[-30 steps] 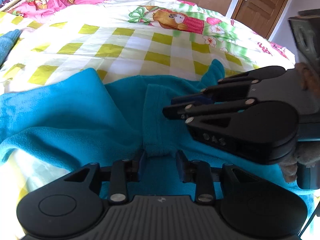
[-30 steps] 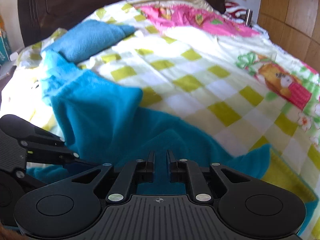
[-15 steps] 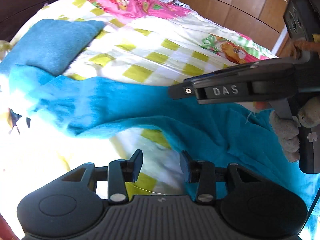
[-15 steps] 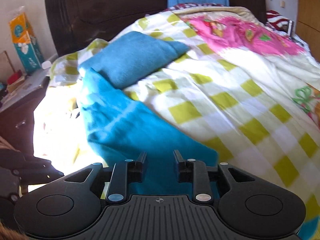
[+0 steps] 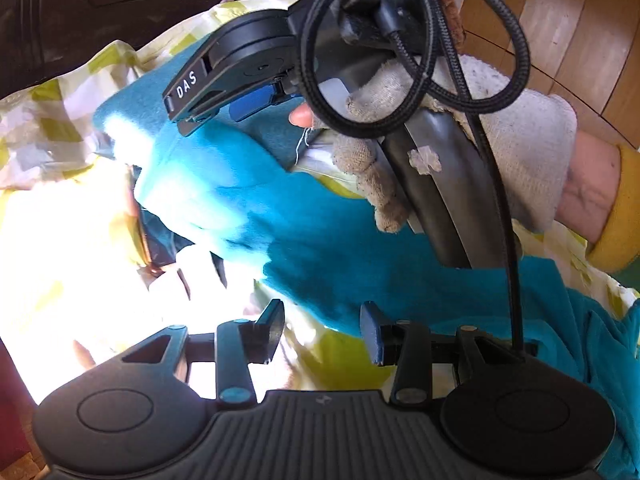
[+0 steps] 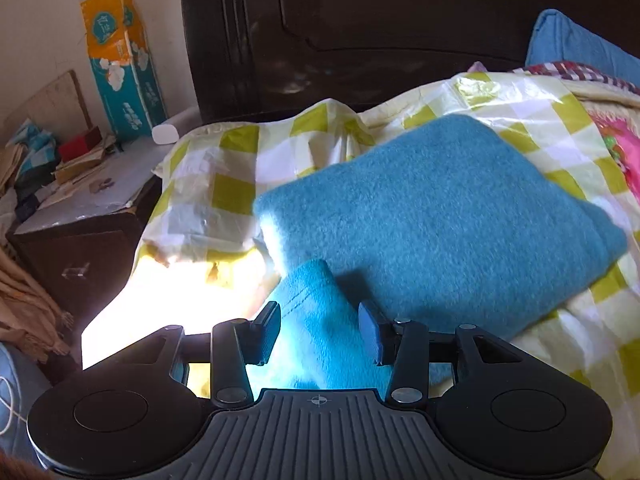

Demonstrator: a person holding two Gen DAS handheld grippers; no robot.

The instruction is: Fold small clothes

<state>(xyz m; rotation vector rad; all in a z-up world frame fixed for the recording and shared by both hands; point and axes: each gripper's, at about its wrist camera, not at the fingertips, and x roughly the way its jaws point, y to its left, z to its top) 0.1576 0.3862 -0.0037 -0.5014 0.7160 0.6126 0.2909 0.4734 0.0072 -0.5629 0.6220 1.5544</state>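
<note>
Left wrist view: left gripper (image 5: 322,330), fingers spread wide, nothing between them; checked yellow-and-white bedspread (image 5: 340,364) beneath, edge of the bright turquoise fleece garment (image 5: 320,248) just ahead of the tips. Same view: right gripper (image 5: 188,126), marked "DAS", held by a hand in a worn grey fingerless glove (image 5: 516,136), yellow cuff (image 5: 620,208) at the wrist; black braided cable (image 5: 416,92) looped over it. Its tip rests at the far end of the garment; whether it grips cannot be told here. Right wrist view: right gripper (image 6: 319,330) fingers stand apart with a fold of turquoise fleece garment (image 6: 316,320) between them, contact unclear. Beyond: folded duller-blue fleece (image 6: 436,220) flat on the bedspread (image 6: 236,196); dark wooden headboard (image 6: 380,28); cluttered bedside cabinet (image 6: 80,236) with tissue pack (image 6: 120,64).
</note>
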